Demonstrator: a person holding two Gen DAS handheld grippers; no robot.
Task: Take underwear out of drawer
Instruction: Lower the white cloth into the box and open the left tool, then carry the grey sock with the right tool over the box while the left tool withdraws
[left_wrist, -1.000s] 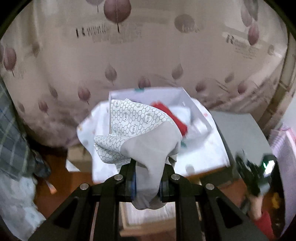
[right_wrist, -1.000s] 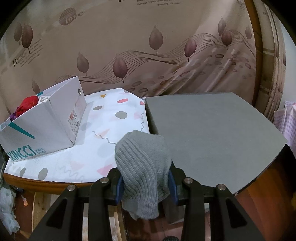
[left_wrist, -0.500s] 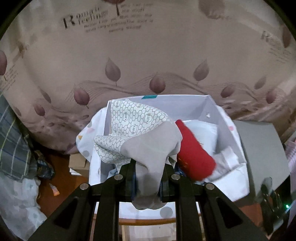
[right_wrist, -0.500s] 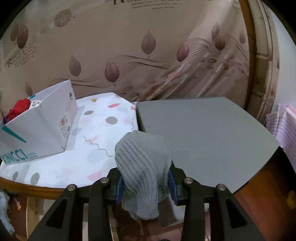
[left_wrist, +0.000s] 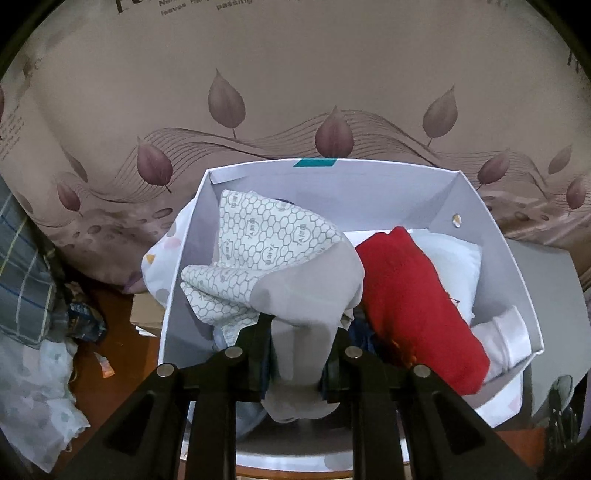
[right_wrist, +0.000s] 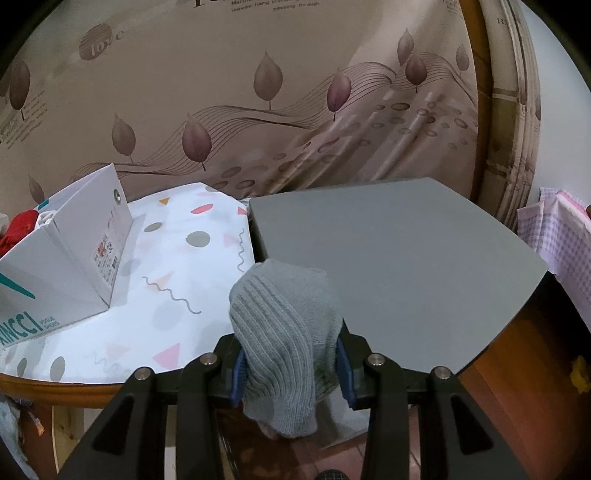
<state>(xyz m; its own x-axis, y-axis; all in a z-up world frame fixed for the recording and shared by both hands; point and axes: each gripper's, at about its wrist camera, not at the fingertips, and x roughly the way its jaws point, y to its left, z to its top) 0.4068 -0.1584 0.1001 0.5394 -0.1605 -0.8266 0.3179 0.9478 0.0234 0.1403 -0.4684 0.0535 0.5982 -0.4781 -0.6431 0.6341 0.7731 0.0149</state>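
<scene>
Nearest in the left wrist view, the left gripper (left_wrist: 298, 363) has its jaws just starting to part, with the grey and honeycomb-print underwear (left_wrist: 280, 266) between them and the pads pressing on its grey band. That garment bunches up over the near left part of the white box (left_wrist: 491, 236), which serves as the drawer. Just to its right inside the box lies a folded red garment (left_wrist: 417, 306), then white clothing (left_wrist: 458, 266) against the right wall. The far half of the box floor is bare, and its far rim carries a teal tape strip (left_wrist: 316, 163). Beyond the rim hangs a leaf-print curtain (left_wrist: 295, 92), close behind the box.

Likewise, in the right wrist view the right gripper (right_wrist: 291, 363) is clamped on a grey ribbed sock (right_wrist: 284, 325), its jaws part-way apart around the fabric. Past it, a patterned white tablecloth (right_wrist: 192, 266) covers the table to the left, with the box standing at the far left. To the right lies a flat grey board (right_wrist: 399, 258), entirely bare, its near edge angled and its right corner overhanging. A pink checked cloth (right_wrist: 554, 236) hangs at the far right.
</scene>
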